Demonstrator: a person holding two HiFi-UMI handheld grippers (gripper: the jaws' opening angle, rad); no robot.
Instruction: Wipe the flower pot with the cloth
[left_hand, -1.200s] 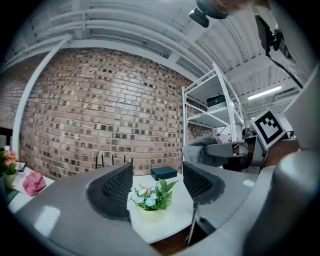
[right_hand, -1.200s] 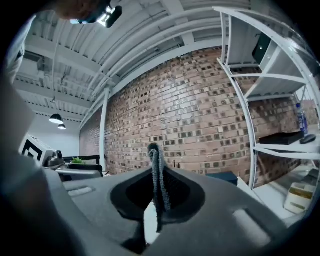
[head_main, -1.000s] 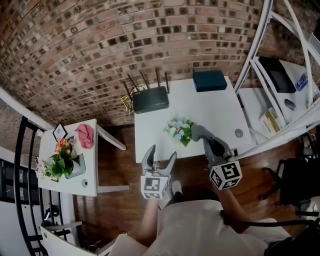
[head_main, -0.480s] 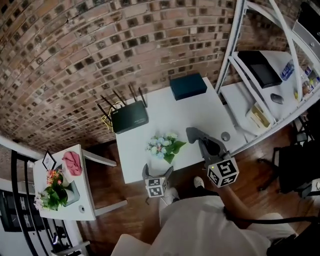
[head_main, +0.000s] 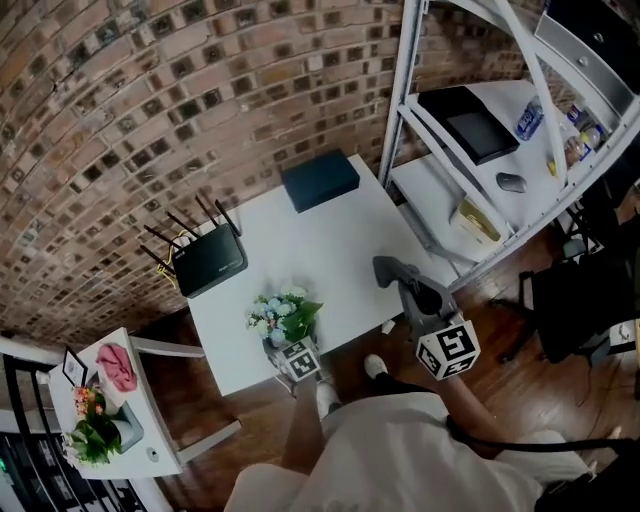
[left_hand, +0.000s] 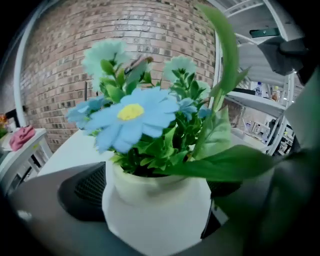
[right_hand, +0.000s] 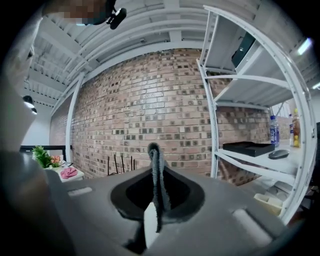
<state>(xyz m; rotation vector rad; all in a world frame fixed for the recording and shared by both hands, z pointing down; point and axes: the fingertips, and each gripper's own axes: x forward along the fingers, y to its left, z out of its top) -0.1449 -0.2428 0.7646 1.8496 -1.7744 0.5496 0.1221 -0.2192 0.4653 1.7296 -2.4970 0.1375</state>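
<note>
Wiping hasn't started: the pink cloth (head_main: 117, 366) lies crumpled on the side table (head_main: 160, 400), well apart from the action. The left claw (head_main: 290, 352), its jaws just opened wide, brackets the flower pot (left_hand: 157, 212) at the white counter's (head_main: 330, 235) near edge, apparently not squeezing. The right claw (right_hand: 154, 170) is closed and empty. The pot looks smooth, matte white and round-shouldered, and the pale blue petals seem artificial.

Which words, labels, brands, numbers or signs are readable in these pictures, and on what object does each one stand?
None: no text reads clearly anywhere.
The marker cube of the right gripper: a black-and-white square pattern, no letters.
The bottle on the shelf: label too small to read.
The framed card on the side table: too small to read.
</note>
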